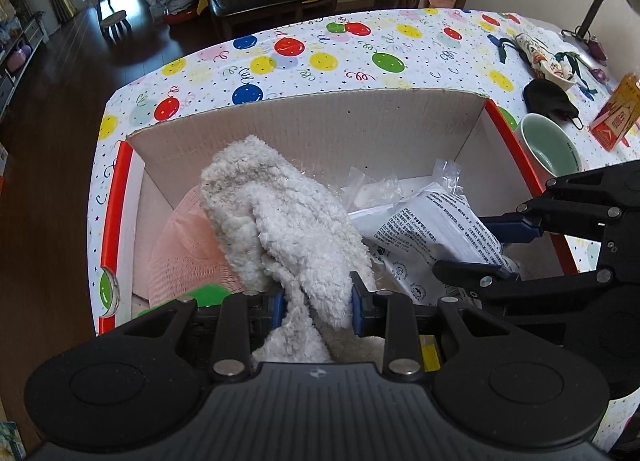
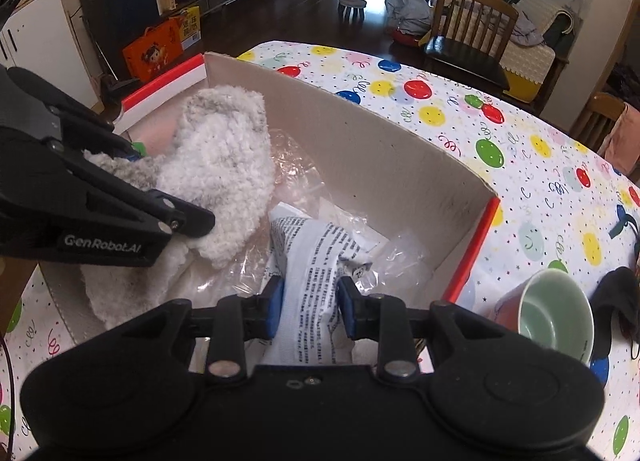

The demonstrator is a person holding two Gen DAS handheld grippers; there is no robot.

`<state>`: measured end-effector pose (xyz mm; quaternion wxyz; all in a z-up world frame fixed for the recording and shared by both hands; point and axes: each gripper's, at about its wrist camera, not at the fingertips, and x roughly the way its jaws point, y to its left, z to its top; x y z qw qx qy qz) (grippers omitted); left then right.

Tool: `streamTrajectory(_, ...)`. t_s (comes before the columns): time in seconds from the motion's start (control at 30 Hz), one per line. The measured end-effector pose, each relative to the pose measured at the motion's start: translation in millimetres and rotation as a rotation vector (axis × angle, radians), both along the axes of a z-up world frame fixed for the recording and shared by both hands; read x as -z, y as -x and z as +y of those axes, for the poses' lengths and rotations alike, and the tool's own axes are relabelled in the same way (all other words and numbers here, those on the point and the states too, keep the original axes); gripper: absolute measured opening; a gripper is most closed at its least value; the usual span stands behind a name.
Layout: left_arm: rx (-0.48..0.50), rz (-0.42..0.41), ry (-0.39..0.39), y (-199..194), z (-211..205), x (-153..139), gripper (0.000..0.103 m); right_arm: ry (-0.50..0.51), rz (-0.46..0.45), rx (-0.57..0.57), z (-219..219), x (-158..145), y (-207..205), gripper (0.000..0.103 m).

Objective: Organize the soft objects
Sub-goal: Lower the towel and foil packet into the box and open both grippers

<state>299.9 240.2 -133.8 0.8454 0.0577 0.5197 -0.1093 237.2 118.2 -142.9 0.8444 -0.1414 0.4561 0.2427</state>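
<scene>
From the left wrist camera, the left gripper (image 1: 318, 303) has its blue pads pressed in on a fluffy white towel (image 1: 280, 221), which bunches up between them and rises over the cardboard box (image 1: 304, 129). The box sits on the balloon-print tablecloth (image 1: 320, 57). Inside the box, left of the towel, lies a pink knitted cloth (image 1: 188, 249), a thing the other camera barely shows. To the right of the towel lies a white printed plastic package (image 1: 436, 229), with the right gripper (image 1: 508, 251) closed around its edge. Outside the box's right wall stand a green-lined mug (image 1: 548, 145), a black face mask (image 1: 552, 99) and an orange carton (image 1: 618, 117).

From the right wrist camera, the right gripper (image 2: 310, 307) shows its blue pads nipped onto the printed package (image 2: 316, 261), narrowly apart with the package between. Crumpled clear plastic (image 2: 296, 165) lines the box (image 2: 360, 137) floor here, plainer than in the other view. The towel (image 2: 224, 165) hangs at the box's left end from the left gripper (image 2: 176, 197). The mug (image 2: 556, 313) sits just outside the box's red edge.
</scene>
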Motion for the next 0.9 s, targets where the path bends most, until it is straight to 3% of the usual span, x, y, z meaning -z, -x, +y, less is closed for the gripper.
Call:
streamTrajectory(0.13,0.001,-0.005,-0.009,0.1,-2.3,0.9,0.033,-0.008,0.009,0.009,-1.6,-1.8,0.1,0.031)
streamTrajectory(0.27,0.005,-0.015,0.010,1.3,-2.0,-0.7,0.060,-0.016,0.010,0.007,-3.7,-3.4,2.5,0.035)
streamTrajectory(0.43,0.011,-0.033,0.007,5.1,-5.2,-5.6,0.062,-0.022,0.001,0.005,-6.4,-7.4,7.8,0.041)
streamTrajectory(0.57,0.005,-0.041,0.019,8.2,-4.3,-11.6,0.063,-0.027,-0.020,0.002,-9.0,-12.5,13.0,0.056)
streamTrajectory(0.9,0.014,-0.103,0.043,26.5,-2.2,-39.4,0.063,-0.101,-0.044,0.010,-25.4,-39.5,30.6,0.063)
